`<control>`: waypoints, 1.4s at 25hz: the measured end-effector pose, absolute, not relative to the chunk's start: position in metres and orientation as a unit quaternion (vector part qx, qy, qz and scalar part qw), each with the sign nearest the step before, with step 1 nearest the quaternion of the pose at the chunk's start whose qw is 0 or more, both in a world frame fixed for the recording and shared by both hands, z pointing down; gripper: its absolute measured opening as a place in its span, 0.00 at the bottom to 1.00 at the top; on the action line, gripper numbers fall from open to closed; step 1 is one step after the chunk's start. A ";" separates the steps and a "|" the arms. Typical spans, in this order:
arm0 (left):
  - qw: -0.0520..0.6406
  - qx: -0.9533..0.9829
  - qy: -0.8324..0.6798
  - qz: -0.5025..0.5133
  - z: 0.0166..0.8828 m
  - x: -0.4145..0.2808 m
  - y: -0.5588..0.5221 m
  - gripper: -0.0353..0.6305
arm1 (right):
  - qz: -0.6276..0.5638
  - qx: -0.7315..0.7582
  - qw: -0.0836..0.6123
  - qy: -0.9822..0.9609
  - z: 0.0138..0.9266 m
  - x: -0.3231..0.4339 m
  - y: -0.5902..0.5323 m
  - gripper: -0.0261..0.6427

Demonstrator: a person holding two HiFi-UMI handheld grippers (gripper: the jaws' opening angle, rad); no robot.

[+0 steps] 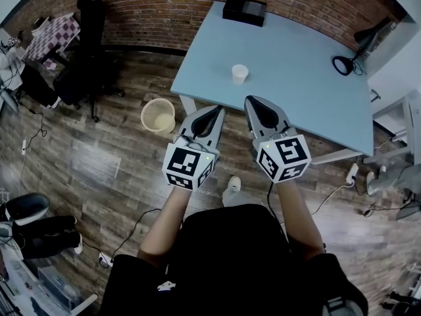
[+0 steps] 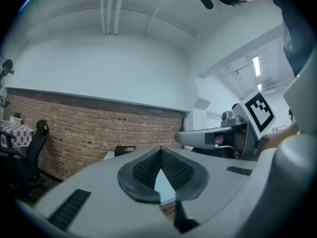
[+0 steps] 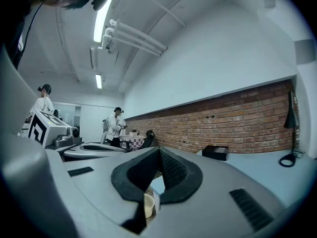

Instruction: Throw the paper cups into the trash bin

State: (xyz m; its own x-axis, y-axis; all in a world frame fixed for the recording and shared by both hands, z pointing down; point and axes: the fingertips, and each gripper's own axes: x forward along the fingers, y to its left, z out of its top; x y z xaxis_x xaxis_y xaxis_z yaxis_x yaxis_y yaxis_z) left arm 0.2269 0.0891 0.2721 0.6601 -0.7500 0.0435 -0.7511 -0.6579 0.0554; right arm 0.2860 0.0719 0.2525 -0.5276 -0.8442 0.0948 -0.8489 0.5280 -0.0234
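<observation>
Right hand-held gripper (image 3: 159, 151) closed, trash bin (image 3: 148, 206) half hidden

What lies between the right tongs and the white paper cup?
Nothing; the head view shows only bare light-blue tabletop between the right tongs and the white paper cup.

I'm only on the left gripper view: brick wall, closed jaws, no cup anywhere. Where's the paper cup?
Observer: One paper cup stands upright on the blue table, ahead of both grippers.
Operator: And the trash bin?
Observer: The trash bin is on the floor by the table's near left corner, to the left of the left gripper.
Operator: Is the right gripper holding anything?
Observer: No. The right gripper has its jaws shut with nothing between them.
</observation>
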 end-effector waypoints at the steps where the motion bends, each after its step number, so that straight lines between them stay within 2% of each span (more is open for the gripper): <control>1: 0.035 0.911 -0.412 0.010 0.273 0.230 0.085 0.06 | 0.036 0.485 0.036 -0.873 0.254 0.289 0.067 0.04; 35: 0.072 0.890 -0.446 0.061 0.311 0.302 -0.037 0.06 | 0.086 0.450 0.040 -0.888 0.298 0.365 -0.053 0.04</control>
State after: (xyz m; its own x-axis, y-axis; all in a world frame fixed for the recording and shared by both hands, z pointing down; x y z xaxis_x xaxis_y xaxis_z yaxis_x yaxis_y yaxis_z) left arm 0.3020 -0.0369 0.3105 0.5953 -0.7847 0.1727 -0.8022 -0.5925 0.0730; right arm 0.3648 -0.0530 0.2978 -0.5918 -0.7922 0.1486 -0.8060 0.5804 -0.1160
